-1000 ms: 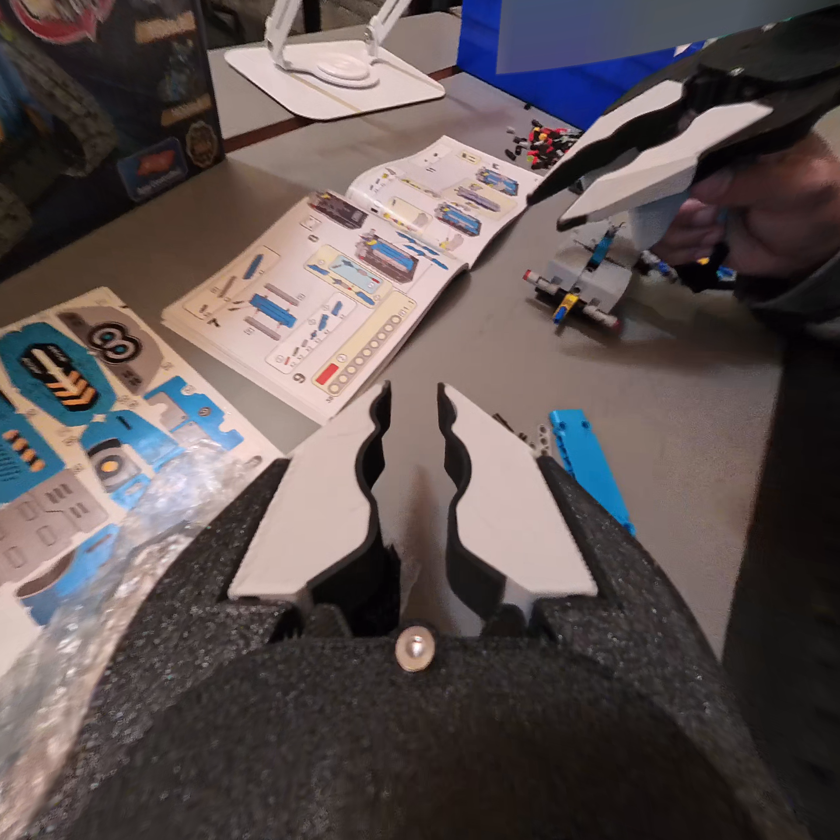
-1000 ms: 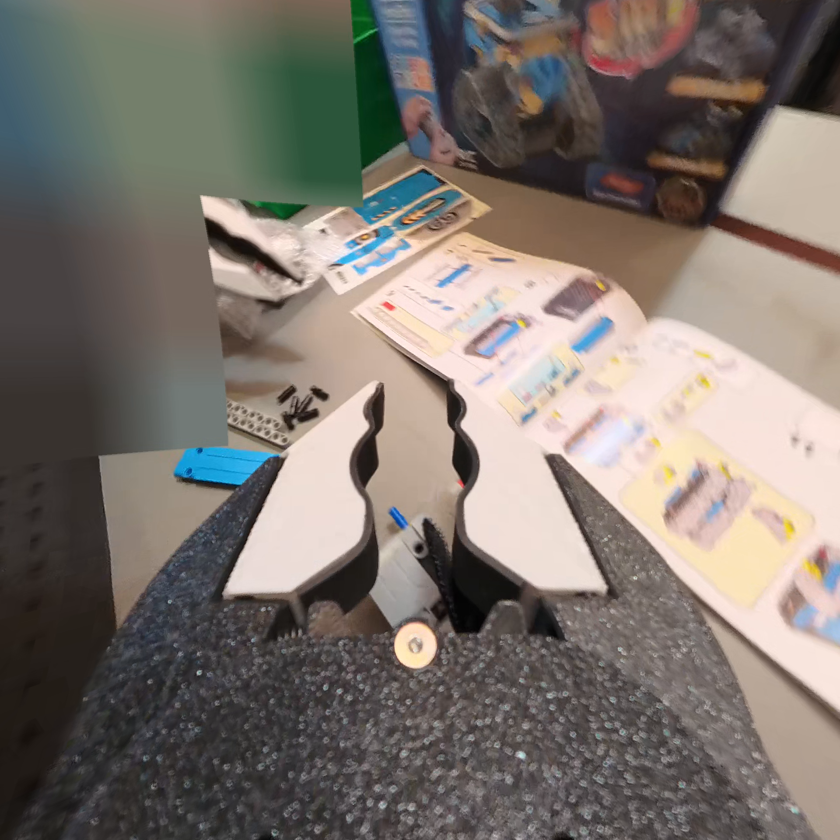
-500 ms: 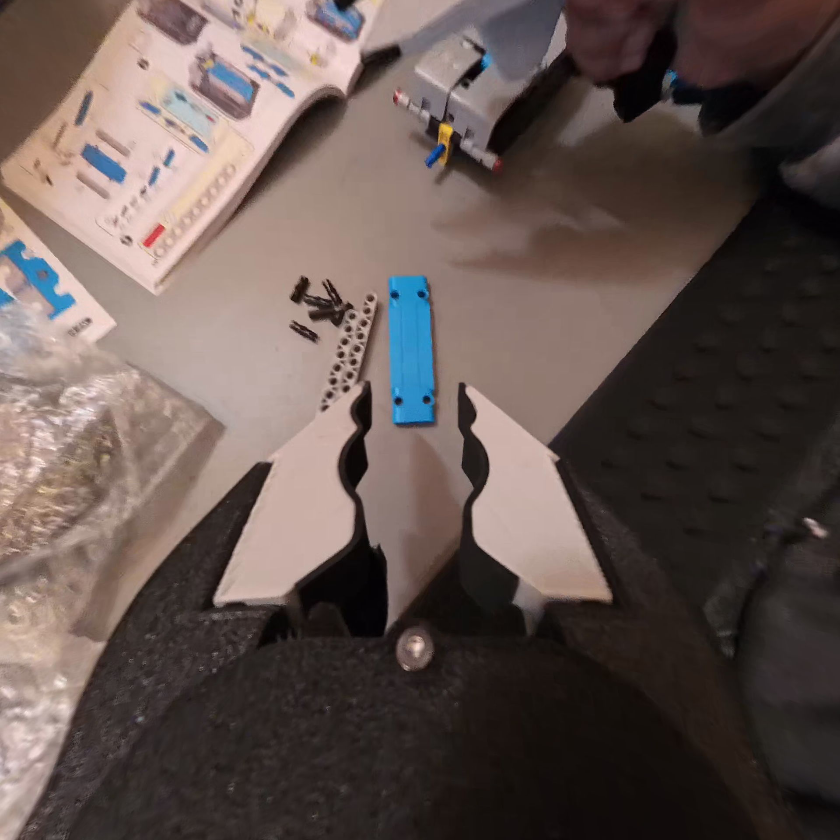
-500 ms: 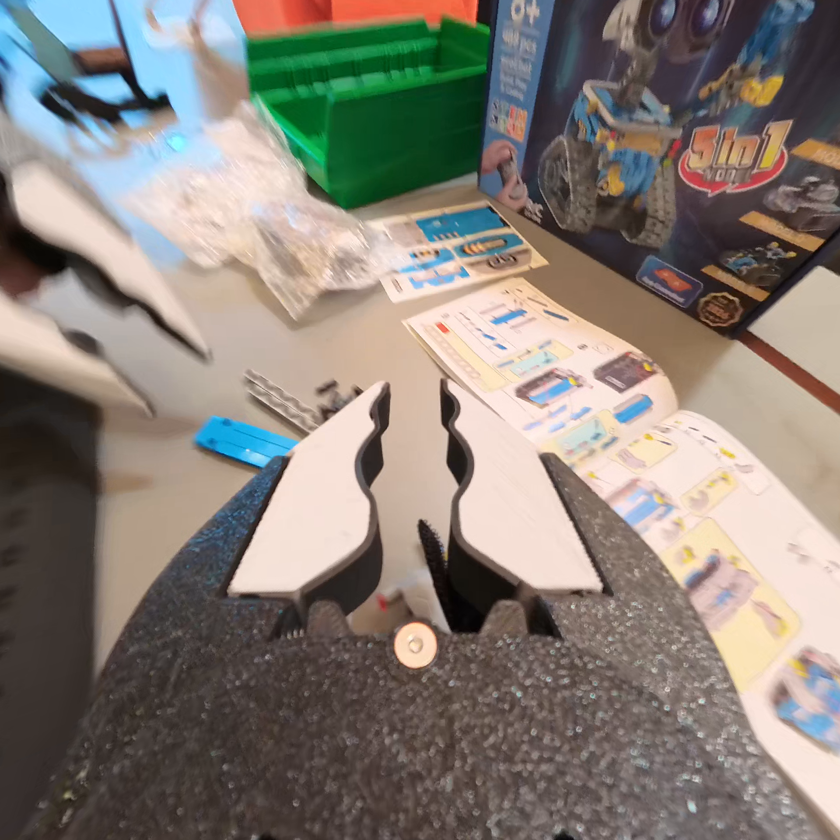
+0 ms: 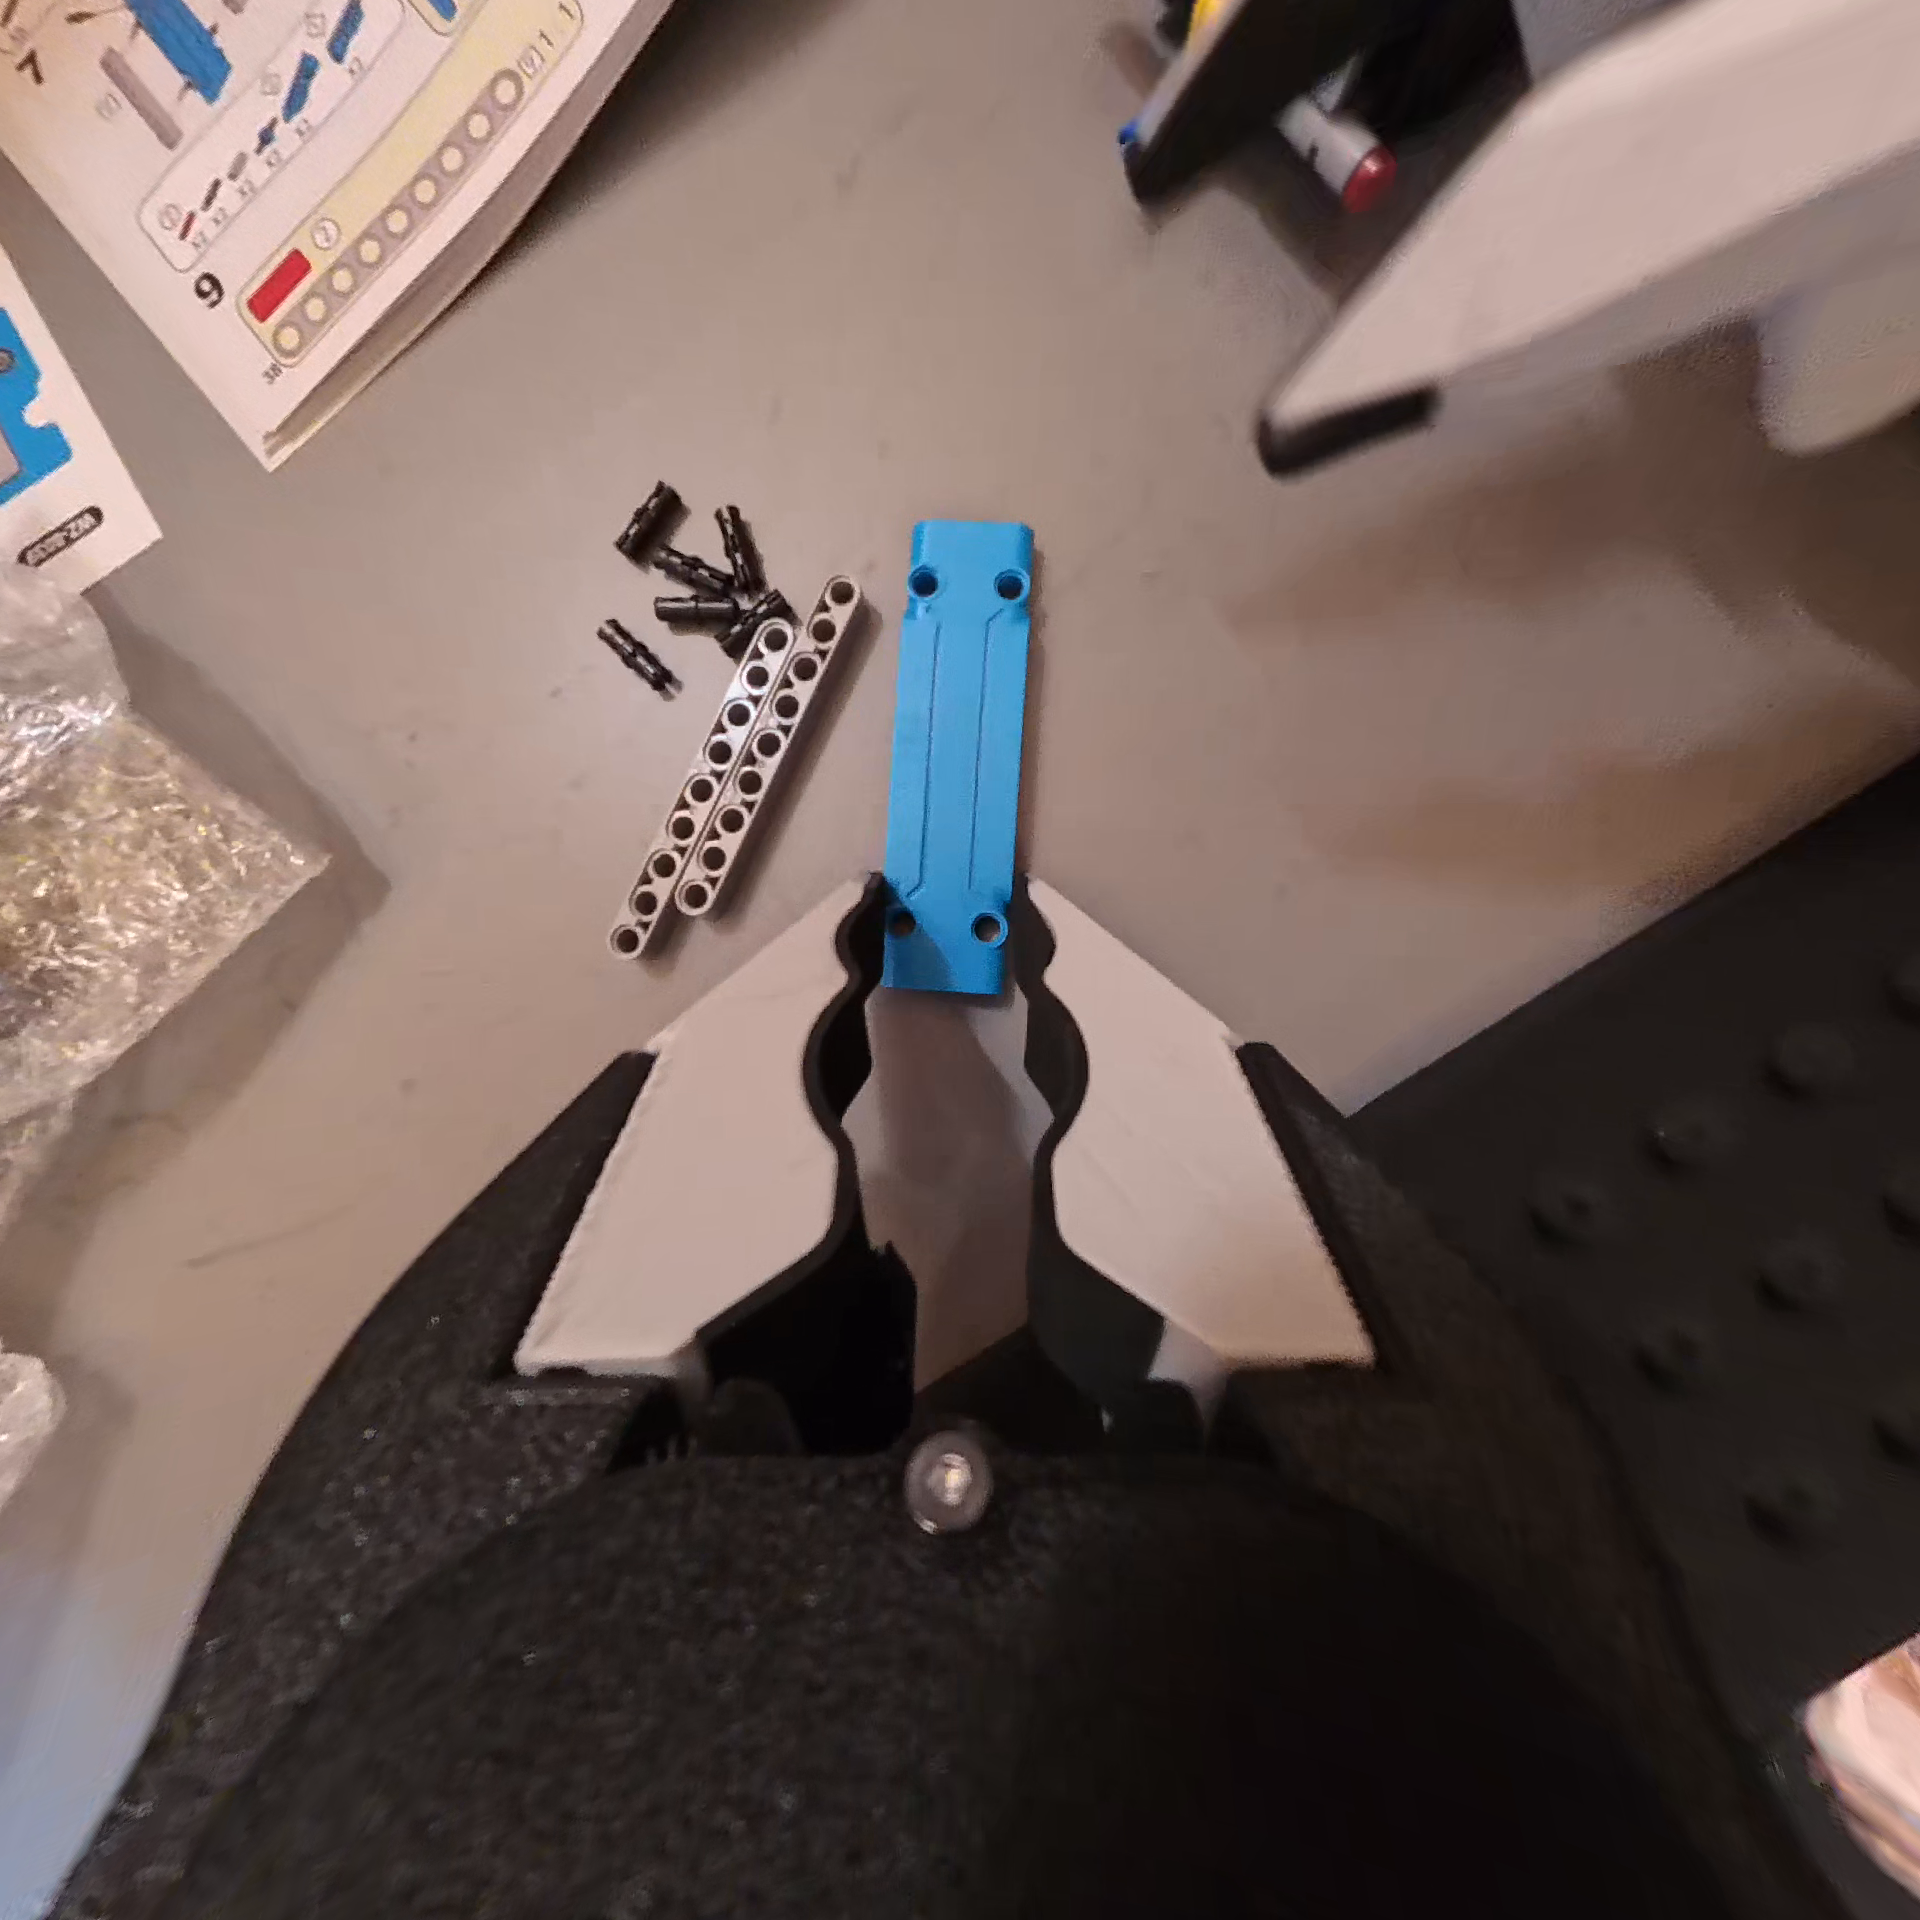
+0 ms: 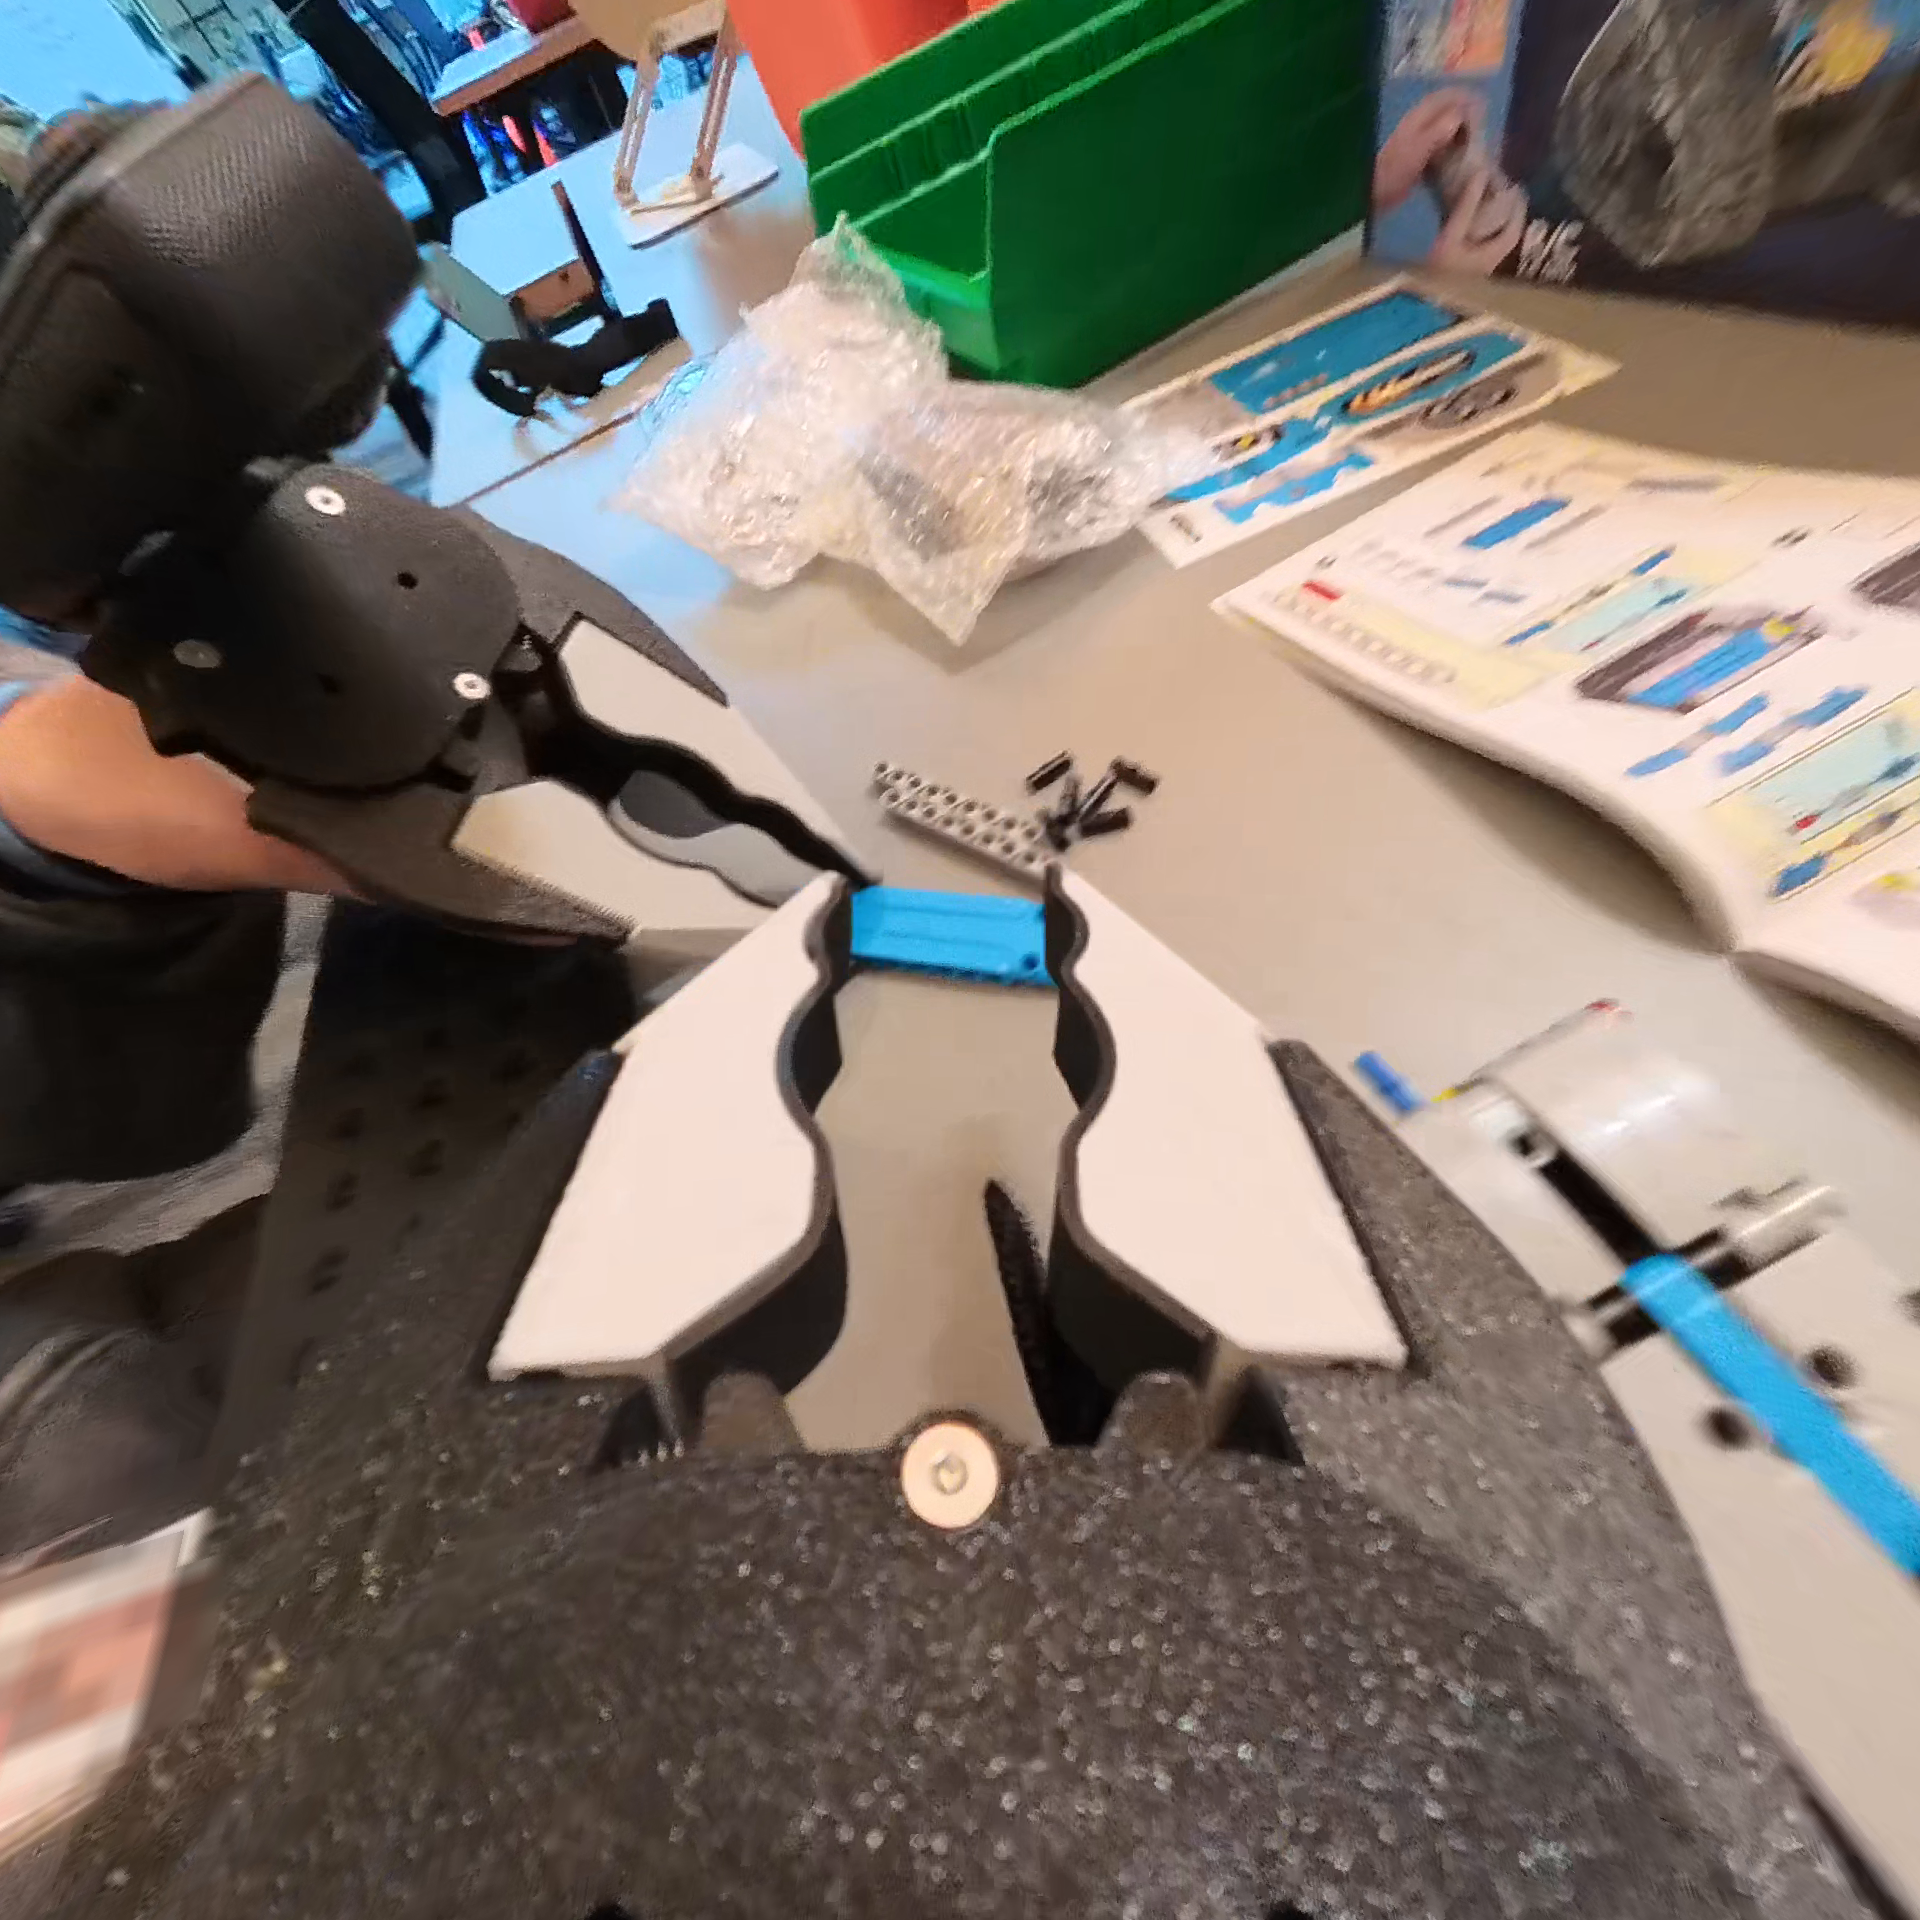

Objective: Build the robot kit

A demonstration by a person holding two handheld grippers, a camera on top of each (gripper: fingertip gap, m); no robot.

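Observation:
A flat blue panel lies on the grey table. My left gripper is open, low over the table, and its two fingertips straddle the panel's near end. Two grey holed beams and several black pins lie just left of the panel. My right gripper is open and empty, and the blue panel shows just beyond its tips. The left gripper comes in there from the left. The right gripper shows blurred at the upper right of the left wrist view, apart from the panel.
A grey assembly with a blue beam lies right of my right gripper. An open instruction booklet, a sticker sheet, a bubble-wrap bag, a green bin and a toy box stand farther back. A black studded mat borders the table. The grippers' ends are close to 9 cm from one another.
My left gripper has swung down and moved forward until its tips straddle the blue panel. My right gripper has opened wider and turned from the grey assembly toward the panel.

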